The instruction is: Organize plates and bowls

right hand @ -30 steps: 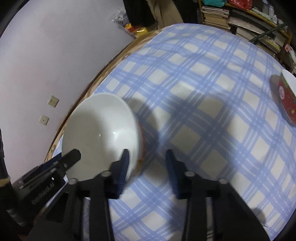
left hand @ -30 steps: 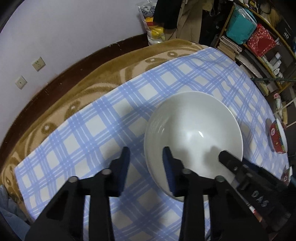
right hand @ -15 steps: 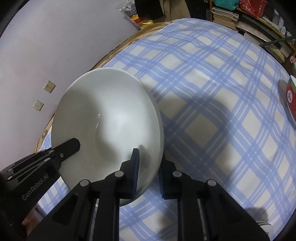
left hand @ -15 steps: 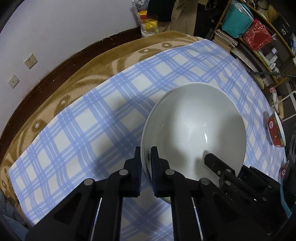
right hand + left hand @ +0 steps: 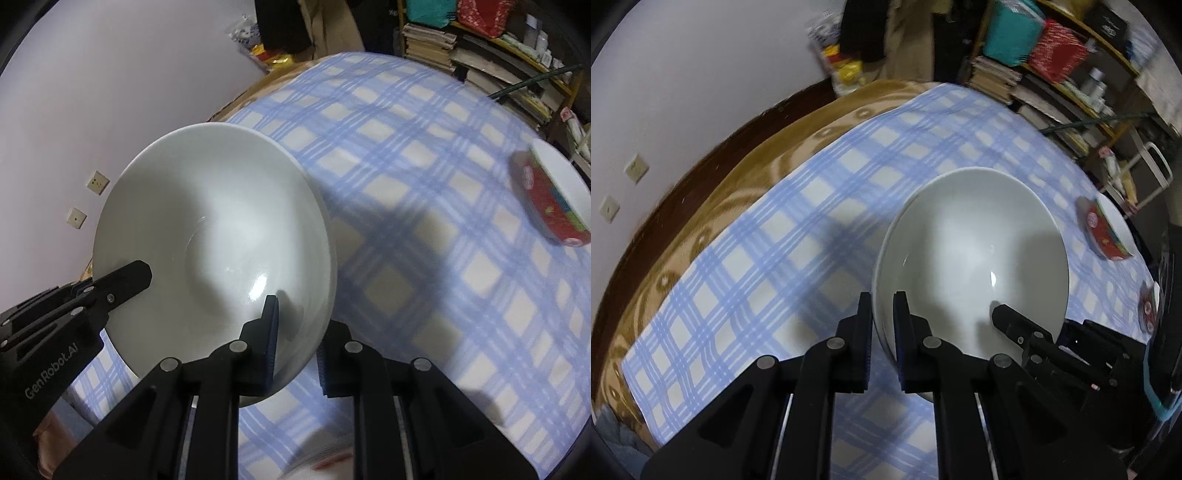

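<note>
Left tongs (image 5: 882,321) and right tongs (image 5: 295,332) clamped on opposite rims of white bowl (image 5: 971,258), carry step under way above checked table (image 5: 783,236). Next likely: level transfer toward red bowl (image 5: 550,199), far right of right tongs.

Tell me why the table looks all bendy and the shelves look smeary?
Left wrist view: the fisheye lens curves the checked cloth, and the shelves are smeared by motion blur. Right wrist view: same curving; the red bowl is blurred, and the white bowl shows a small glare spot.
</note>
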